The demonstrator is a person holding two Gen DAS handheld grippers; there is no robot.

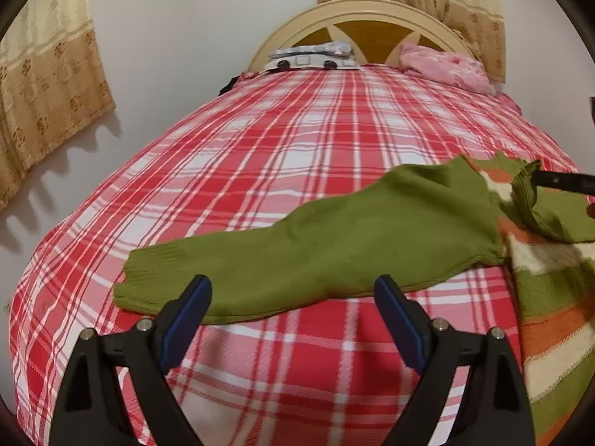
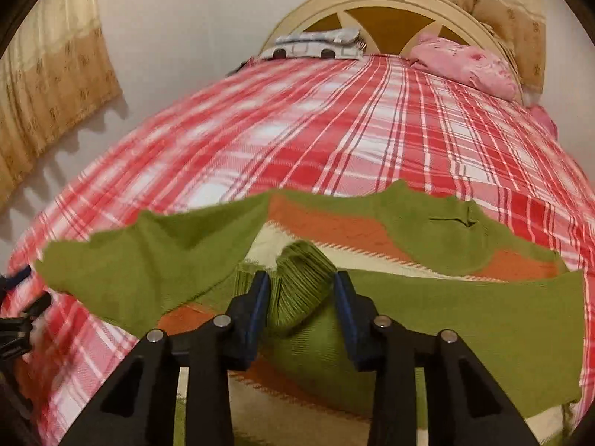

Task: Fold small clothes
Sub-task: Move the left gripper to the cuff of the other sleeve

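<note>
Left claw (image 1: 293, 297) stands wide with nothing between its blue pads, poised just above the near edge of a green sleeve (image 1: 297, 252) that lies stretched leftward on the red plaid bedspread (image 1: 282, 141). Right claw (image 2: 301, 297) is narrower, its pads at either side of the ribbed green collar (image 2: 301, 282) of the striped sweater (image 2: 465, 319); whether they actually press the knit is hard to make out. From the left wrist view only a dark finger of that claw shows at the far right, the rest cut off. The sweater's body runs off the right and near edges of both views. At the far end, a headboard (image 1: 368, 11), a pink pillow (image 1: 446, 67) and folded cloth (image 1: 316, 55) sit small and blurred.
</note>
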